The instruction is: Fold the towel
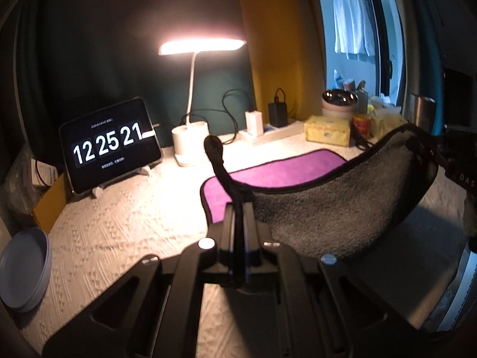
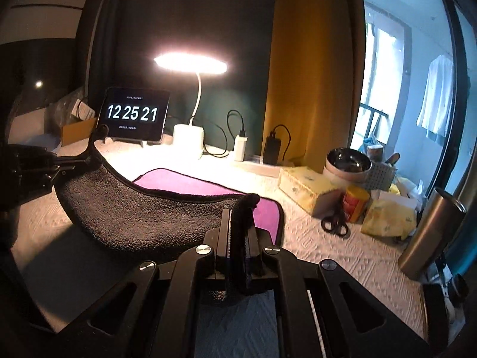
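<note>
A towel, purple on one face (image 1: 286,168) and grey on the other (image 1: 334,208), lies partly on the white textured tablecloth. Its near edge is lifted and sags between both grippers, grey side toward me. My left gripper (image 1: 238,208) is shut on the towel's left corner, whose black hem sticks up past the fingers. My right gripper (image 2: 238,223) is shut on the right corner. The purple part (image 2: 190,185) still rests flat on the table. The right gripper also shows in the left wrist view (image 1: 447,155), and the left gripper shows in the right wrist view (image 2: 68,161).
A tablet clock (image 1: 110,146) and a lit desk lamp (image 1: 193,143) stand at the back. Chargers on a power strip (image 1: 268,128), a tissue box (image 2: 307,188), scissors (image 2: 335,222), a red can (image 2: 354,200), bowls (image 2: 347,164) and a steel tumbler (image 2: 429,235) crowd the right. Grey plates (image 1: 25,265) sit left.
</note>
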`<state>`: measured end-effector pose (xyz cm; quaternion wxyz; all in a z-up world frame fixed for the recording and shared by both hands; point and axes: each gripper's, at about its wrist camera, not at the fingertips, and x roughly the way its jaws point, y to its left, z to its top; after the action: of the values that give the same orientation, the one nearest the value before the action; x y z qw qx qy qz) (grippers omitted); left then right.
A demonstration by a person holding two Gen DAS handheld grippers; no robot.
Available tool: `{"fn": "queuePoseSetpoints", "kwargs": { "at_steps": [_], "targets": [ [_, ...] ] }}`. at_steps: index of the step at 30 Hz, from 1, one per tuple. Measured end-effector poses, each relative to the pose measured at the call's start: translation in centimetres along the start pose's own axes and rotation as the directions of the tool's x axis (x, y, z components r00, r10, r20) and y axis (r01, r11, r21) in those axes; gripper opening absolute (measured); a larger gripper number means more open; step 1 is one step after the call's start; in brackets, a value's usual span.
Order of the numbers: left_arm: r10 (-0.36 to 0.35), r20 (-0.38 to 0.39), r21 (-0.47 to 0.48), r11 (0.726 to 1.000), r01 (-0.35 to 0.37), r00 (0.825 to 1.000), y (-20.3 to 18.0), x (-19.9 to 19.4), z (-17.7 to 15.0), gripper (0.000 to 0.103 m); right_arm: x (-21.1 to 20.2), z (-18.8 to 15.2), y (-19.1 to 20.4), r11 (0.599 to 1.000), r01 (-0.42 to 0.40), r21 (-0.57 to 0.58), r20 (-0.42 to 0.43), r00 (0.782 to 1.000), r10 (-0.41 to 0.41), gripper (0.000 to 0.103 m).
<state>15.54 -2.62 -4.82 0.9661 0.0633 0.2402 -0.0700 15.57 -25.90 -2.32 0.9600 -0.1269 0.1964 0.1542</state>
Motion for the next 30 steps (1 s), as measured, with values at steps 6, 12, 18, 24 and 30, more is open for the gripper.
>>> {"fn": "queuePoseSetpoints", "kwargs": {
  "at_steps": [6,12,18,24,30],
  "targets": [
    [-0.024,0.009,-0.066,0.998,0.024,1.000,1.4,1.2,1.3,0.004,1.1,1.4,-0.8,1.000,-0.003,0.006,0.024,1.000,0.003,0.007],
    [-0.022,0.041,-0.101,0.995,0.026,0.999,2.3,1.7,2.7,0.004,2.2,3.3,-1.3,1.000,0.003,0.005,0.056,0.998,-0.003,0.007],
    [0.006,0.091,-0.081,0.997,0.002,0.996,3.0,2.1,4.5,0.004,3.4,5.0,-1.8,1.000,0.016,-0.007,0.082,0.997,-0.015,0.007],
    [0.015,0.109,-0.094,0.996,-0.004,0.994,3.8,3.6,5.8,0.004,5.3,5.8,-2.8,1.000,0.015,0.004,0.079,0.997,-0.015,0.007],
    [0.007,0.108,-0.110,0.994,0.005,0.994,4.3,5.3,6.8,0.004,7.5,6.1,-4.0,0.999,0.037,0.017,0.068,0.997,-0.038,0.007]
  ]
}}
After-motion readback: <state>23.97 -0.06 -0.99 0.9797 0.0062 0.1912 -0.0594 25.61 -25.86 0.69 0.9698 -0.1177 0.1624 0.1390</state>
